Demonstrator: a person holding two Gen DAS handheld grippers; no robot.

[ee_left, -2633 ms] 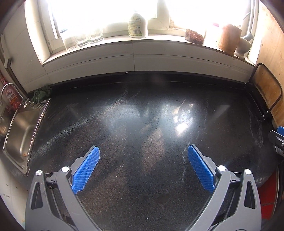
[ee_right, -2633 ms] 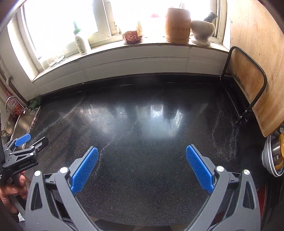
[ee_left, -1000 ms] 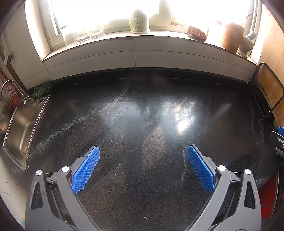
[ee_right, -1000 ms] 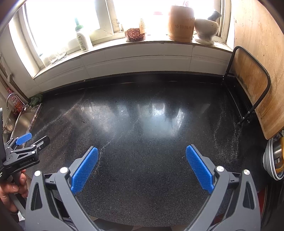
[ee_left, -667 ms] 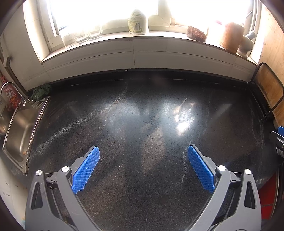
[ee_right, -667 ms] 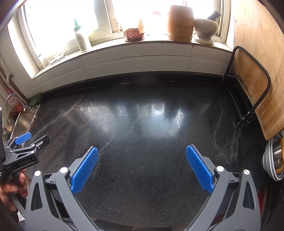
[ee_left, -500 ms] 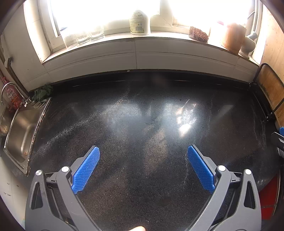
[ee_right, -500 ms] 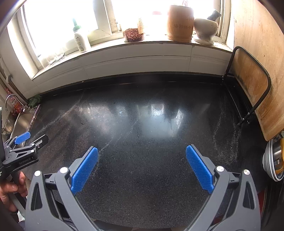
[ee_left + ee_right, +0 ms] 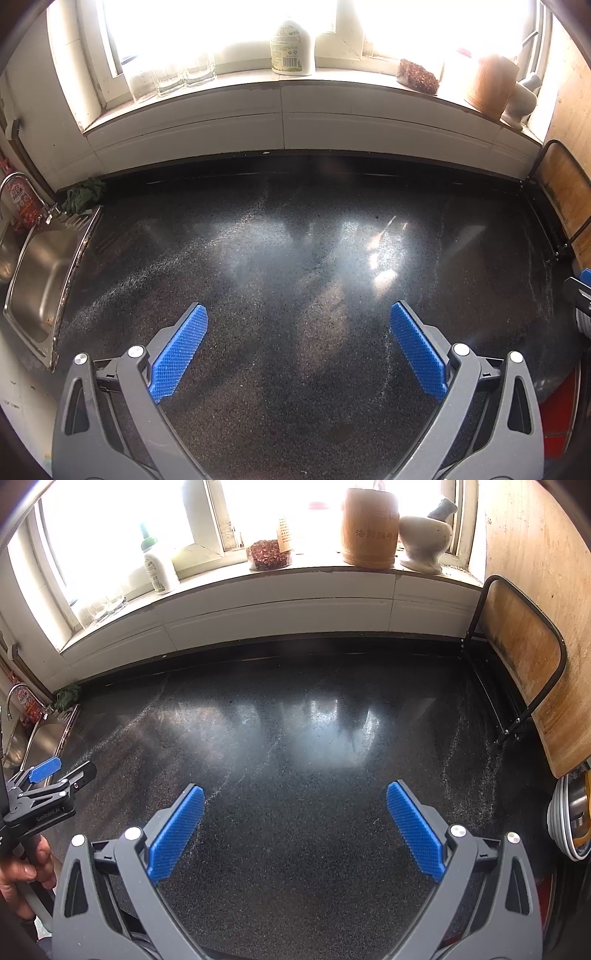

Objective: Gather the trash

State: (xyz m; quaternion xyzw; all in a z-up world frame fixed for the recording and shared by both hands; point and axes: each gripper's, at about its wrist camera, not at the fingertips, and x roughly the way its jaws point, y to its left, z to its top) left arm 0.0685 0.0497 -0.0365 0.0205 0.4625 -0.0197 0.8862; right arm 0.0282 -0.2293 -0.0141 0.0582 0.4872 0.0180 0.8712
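My left gripper [image 9: 298,317] is open and empty, hovering over the dark speckled countertop [image 9: 295,240]. My right gripper [image 9: 294,797] is open and empty over the same countertop [image 9: 295,731]. The left gripper also shows at the left edge of the right wrist view [image 9: 55,775], held by a hand. I see no loose trash on the counter in either view. A green crumpled wad [image 9: 83,192] lies at the back left corner by the sink.
A steel sink [image 9: 37,280] with a tap is at the left. The windowsill holds a white bottle [image 9: 291,48], glasses [image 9: 173,74], a bag of red stuff [image 9: 267,555], a wooden jar [image 9: 369,528] and a mortar [image 9: 423,535]. A cutting board in a rack [image 9: 524,657] and stacked bowls [image 9: 570,812] are at the right.
Both views shift only slightly; the grippers stay open and empty over the counter. Nothing was taken hold of or let go.
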